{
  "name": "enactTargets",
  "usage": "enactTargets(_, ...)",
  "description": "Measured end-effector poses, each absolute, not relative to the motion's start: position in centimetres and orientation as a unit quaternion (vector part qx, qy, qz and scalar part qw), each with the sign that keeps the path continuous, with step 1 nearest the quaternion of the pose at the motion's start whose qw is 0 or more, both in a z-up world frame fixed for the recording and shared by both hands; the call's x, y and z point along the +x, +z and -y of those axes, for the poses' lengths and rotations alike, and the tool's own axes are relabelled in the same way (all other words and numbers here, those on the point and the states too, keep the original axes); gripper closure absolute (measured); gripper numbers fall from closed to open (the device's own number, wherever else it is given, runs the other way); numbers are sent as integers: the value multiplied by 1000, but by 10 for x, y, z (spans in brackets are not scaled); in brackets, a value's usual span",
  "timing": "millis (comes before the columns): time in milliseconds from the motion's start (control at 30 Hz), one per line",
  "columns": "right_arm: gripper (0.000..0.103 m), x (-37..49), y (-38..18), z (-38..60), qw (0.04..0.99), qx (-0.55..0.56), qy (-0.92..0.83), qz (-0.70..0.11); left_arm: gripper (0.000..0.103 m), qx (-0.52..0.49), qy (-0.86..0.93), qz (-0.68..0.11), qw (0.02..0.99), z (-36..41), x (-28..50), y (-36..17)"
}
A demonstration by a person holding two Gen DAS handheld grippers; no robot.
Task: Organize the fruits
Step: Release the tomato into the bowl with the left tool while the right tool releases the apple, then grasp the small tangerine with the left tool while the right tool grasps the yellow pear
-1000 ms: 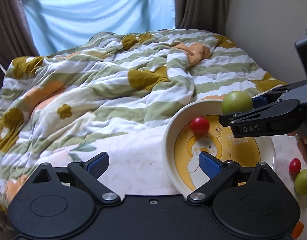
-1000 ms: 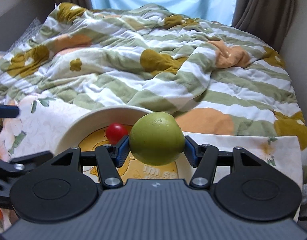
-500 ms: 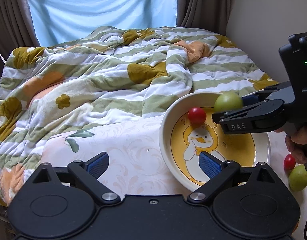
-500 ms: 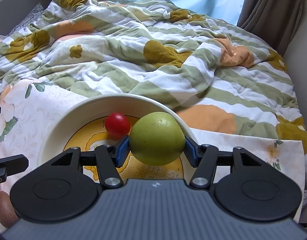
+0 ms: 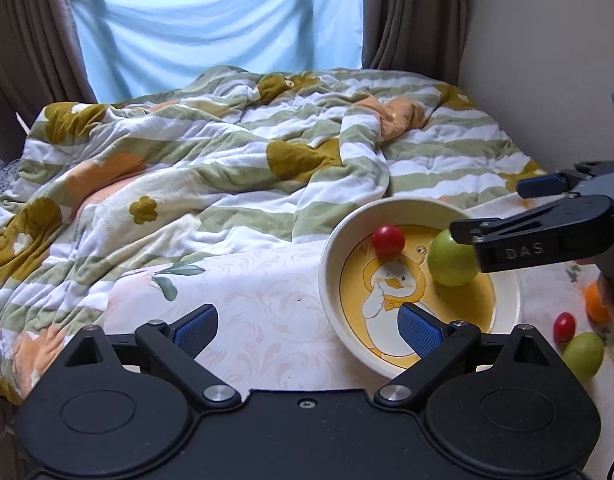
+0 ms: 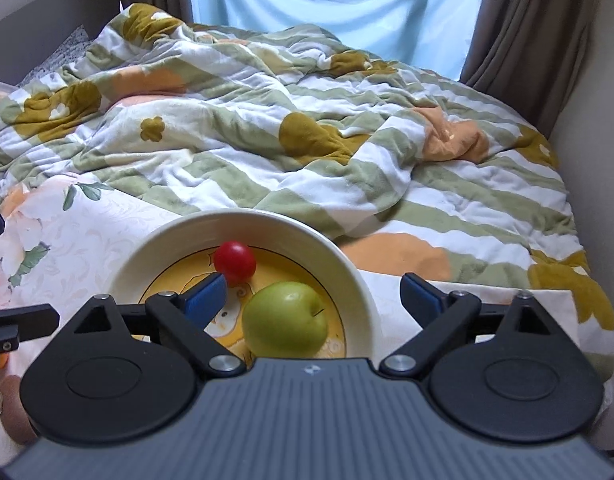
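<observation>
A cream bowl point(image 5: 327, 256) with a yellow duck picture stands on a floral cloth; it also shows in the right wrist view point(image 6: 347, 268). In it lie a green apple point(image 5: 451, 258) point(image 6: 285, 318) and a small red tomato point(image 5: 388, 240) point(image 6: 235, 263). My right gripper point(image 6: 313, 294) is open just above the apple, apart from it. My left gripper point(image 5: 307, 326) is open and empty at the bowl's near left rim. A second green apple point(image 5: 583, 356), a red tomato point(image 5: 564, 326) and an orange fruit point(image 5: 595, 302) lie right of the bowl.
A rumpled striped quilt point(image 5: 227, 168) covers the bed behind the bowl. A wall point(image 5: 547, 60) stands at the right. Curtains and a blue window cover are at the back. A brown round thing point(image 6: 11, 396) lies at the left edge of the right wrist view.
My right gripper came down over the bowl, opened and let go of the green apple, which now lies in the bowl. The left gripper stayed open and pulled back slightly.
</observation>
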State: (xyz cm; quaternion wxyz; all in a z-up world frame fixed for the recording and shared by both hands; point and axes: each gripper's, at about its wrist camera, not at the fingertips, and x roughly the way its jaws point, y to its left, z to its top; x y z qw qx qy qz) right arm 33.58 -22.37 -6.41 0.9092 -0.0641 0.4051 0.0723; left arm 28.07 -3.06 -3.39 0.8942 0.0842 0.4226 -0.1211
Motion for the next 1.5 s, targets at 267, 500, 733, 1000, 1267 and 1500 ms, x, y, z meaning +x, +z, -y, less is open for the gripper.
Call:
enactTargets(267, 0, 288, -21, 245, 918, -48, 68, -388, 4, 68, -91, -397, 911, 30, 238, 2)
enactTargets(500, 0, 227, 15, 261, 928, -43, 75, -363, 0, 72, -52, -367, 926, 23, 182, 30)
enactTargets(733, 0, 173, 32, 262, 932, -47, 91, -347, 0, 74, -10, -329, 942, 11, 129, 39)
enactTargets(1000, 0, 123, 21, 243, 927, -40, 115, -356, 0, 97, 21, -321, 942, -14, 84, 17)
enactTargets(1267, 0, 97, -11, 215, 928, -13, 80, -363, 0, 79, 7, -341, 937, -51, 75, -35)
enactTargets(1500, 0, 90, -57, 192, 930, 10, 50, -364, 6, 53, -2, -363, 930, -74, 82, -79)
